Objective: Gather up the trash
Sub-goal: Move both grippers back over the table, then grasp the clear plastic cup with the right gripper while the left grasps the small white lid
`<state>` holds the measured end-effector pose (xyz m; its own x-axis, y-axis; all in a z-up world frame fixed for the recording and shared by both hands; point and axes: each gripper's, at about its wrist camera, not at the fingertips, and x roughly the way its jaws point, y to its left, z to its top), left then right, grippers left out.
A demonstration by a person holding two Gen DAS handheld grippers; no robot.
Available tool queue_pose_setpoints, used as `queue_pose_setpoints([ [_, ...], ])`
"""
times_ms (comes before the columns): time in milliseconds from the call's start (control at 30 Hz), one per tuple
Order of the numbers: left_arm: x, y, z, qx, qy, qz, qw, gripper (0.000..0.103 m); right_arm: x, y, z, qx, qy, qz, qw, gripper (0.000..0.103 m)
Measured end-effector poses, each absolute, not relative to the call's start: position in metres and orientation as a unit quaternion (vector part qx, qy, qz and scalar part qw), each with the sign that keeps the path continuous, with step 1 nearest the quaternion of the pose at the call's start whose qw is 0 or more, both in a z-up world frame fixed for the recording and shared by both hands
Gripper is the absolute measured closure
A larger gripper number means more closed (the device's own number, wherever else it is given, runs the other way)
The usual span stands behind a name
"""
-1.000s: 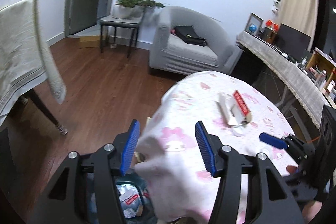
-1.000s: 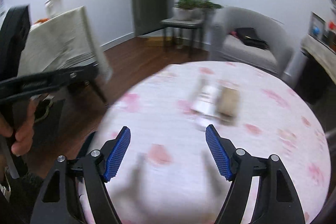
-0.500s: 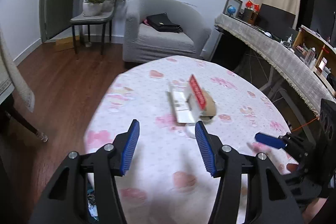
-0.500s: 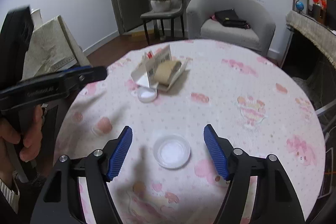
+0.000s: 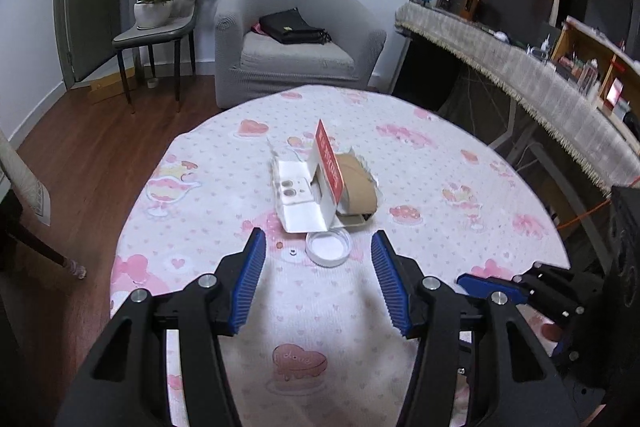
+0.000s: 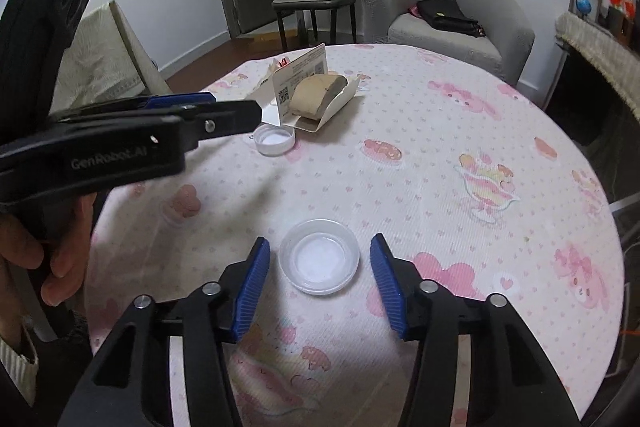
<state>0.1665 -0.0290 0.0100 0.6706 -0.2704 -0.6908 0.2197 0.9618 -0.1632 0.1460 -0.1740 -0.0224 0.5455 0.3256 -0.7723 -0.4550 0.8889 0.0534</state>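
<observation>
The right gripper (image 6: pixel 320 267) straddles the near lid (image 6: pixel 319 257) on the table (image 6: pixel 460 211); its jaws have just been closing, yet the pads stand clear of the rim. This looks like the grasp step: next, closing until they pinch the lid. Farther off, the left gripper (image 5: pixel 318 269), jaws apart and empty, faces lid 2 (image 5: pixel 328 247) beside the open box (image 5: pixel 316 187).

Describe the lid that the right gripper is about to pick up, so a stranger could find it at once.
On the round table with the pink-patterned cloth, look at the near side, away from the opened white carton. The clear shallow lid lies alone between the right gripper's open blue pads, wider and flatter than the white cap beside the carton.
</observation>
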Motion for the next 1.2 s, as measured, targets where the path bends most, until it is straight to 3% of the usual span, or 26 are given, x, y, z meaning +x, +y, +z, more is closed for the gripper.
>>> queue_pose_setpoints([
  [67,0.166,-0.032,0.008,-0.023,0.389,-0.129,0.912,0.046,0.146,-0.172,-0.022,-0.095,0.418,0.216,0.877,0.063],
  [533,0.182,-0.050,-0.010,0.000,0.422,-0.125,0.898,0.049,0.153,-0.215,-0.011,-0.042,0.406,0.203,0.890,0.063],
  [833,0.189,-0.060,-0.015,0.019,0.431,-0.095,0.897,0.058,0.152,-0.229,-0.011,-0.038,0.407,0.203,0.890,0.063],
  [967,0.190,-0.060,-0.015,0.022,0.429,-0.084,0.899,0.070,0.151,-0.234,-0.008,-0.028,0.407,0.205,0.890,0.063],
  [1200,0.179,-0.055,-0.014,0.012,0.429,-0.097,0.898,0.071,0.147,-0.225,-0.003,-0.023,0.404,0.213,0.889,0.063],
])
